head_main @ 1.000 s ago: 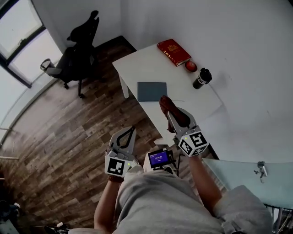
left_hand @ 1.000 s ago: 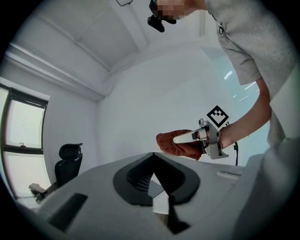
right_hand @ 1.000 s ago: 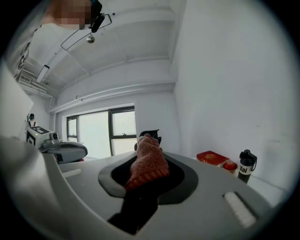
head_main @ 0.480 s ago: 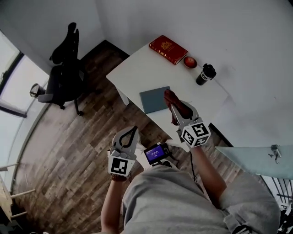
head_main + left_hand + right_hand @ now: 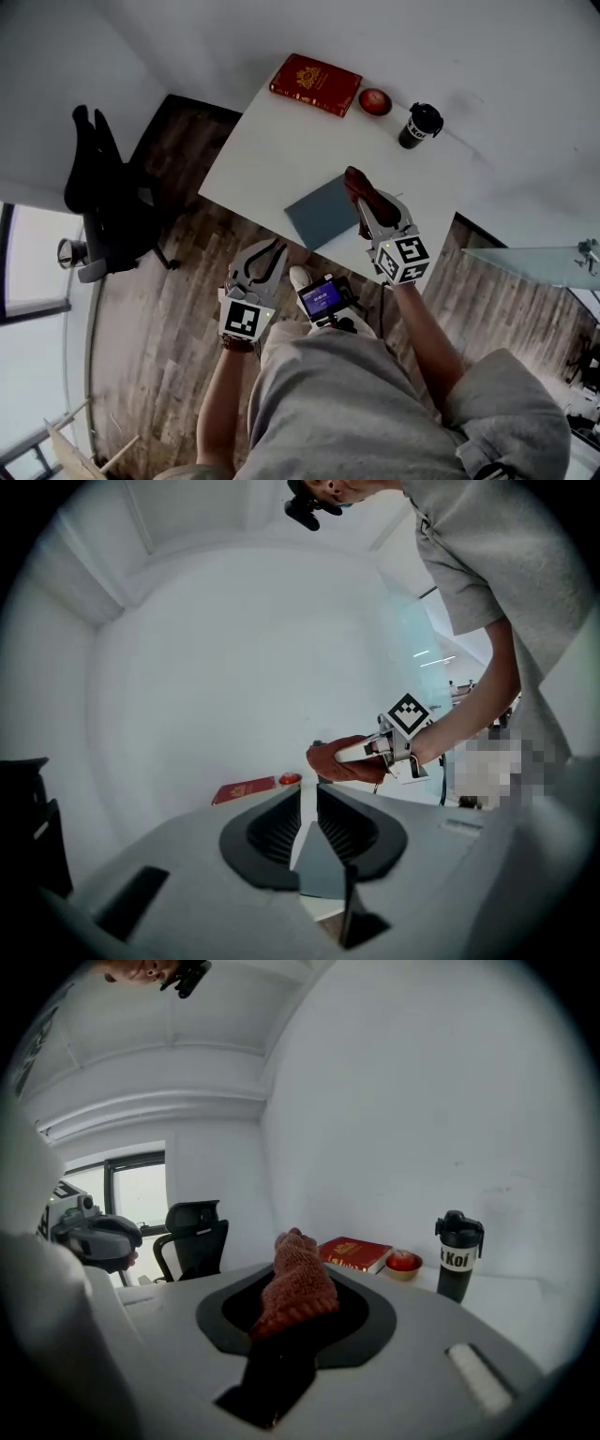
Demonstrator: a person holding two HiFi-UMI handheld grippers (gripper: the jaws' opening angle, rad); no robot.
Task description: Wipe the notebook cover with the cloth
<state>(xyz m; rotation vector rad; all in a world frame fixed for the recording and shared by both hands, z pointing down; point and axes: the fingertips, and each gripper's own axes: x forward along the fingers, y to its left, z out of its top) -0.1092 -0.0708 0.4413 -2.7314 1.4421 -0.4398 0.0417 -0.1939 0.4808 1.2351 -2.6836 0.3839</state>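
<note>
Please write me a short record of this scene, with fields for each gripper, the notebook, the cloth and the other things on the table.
Left gripper: fingers slightly apart, have just been opening, nothing between them
Right gripper: shut on the cloth
Notebook: grey, closed, flat near the table edge
Cloth: over the notebook's far right corner in the head view; contact unclear
Also on table: red book, small red bowl, black tumbler
</note>
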